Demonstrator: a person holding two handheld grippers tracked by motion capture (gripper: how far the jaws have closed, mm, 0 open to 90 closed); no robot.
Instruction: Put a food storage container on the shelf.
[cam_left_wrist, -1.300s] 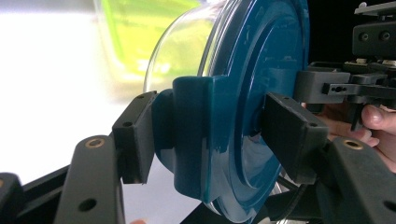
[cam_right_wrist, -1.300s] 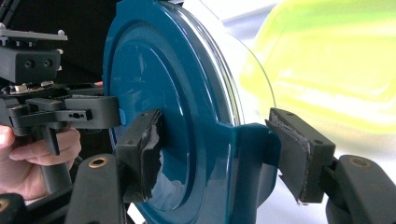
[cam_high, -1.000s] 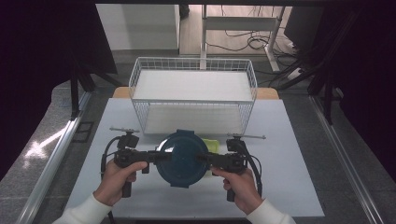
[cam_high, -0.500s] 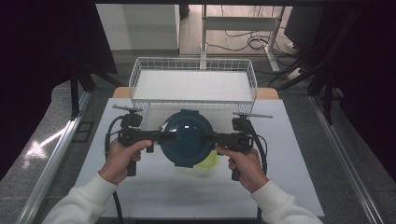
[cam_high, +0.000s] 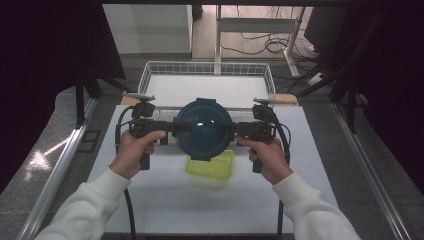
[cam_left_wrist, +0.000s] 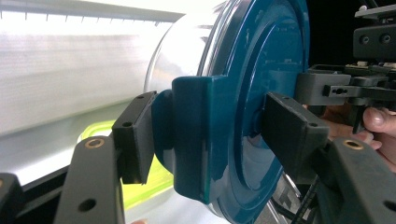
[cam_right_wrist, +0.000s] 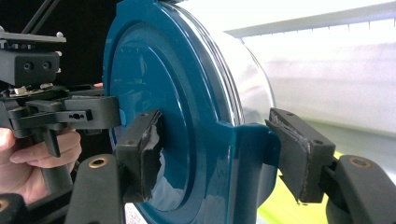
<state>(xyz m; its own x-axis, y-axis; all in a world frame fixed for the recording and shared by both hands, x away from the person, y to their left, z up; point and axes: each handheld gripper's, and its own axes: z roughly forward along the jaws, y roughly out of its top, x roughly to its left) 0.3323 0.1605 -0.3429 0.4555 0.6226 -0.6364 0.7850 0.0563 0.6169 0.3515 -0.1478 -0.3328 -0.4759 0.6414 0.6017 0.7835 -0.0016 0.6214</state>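
Note:
A round container with a teal lid (cam_high: 204, 127) hangs in the air above the white table (cam_high: 305, 175), held between both grippers. My left gripper (cam_high: 175, 127) is shut on the lid's left side tab (cam_left_wrist: 196, 140), with one pad (cam_left_wrist: 135, 135) on the tab and the other (cam_left_wrist: 292, 135) on the lid's top. My right gripper (cam_high: 232, 127) is shut on the opposite tab (cam_right_wrist: 252, 158), pads (cam_right_wrist: 140, 149) pressing from both sides. The container's pale, shiny body (cam_left_wrist: 187, 51) shows behind the lid. A lime-green box (cam_high: 211, 165) lies on the table just under it.
A white wire basket (cam_high: 207, 65) stands at the table's far edge, right behind the lifted container. Black cables trail from both grippers down past the forearms. Dark floor, a metal rail and frame legs flank the table.
Both hands have risen and moved toward the basket, carrying the teal-lidded container with them. The lime-green box beneath it has come into view.

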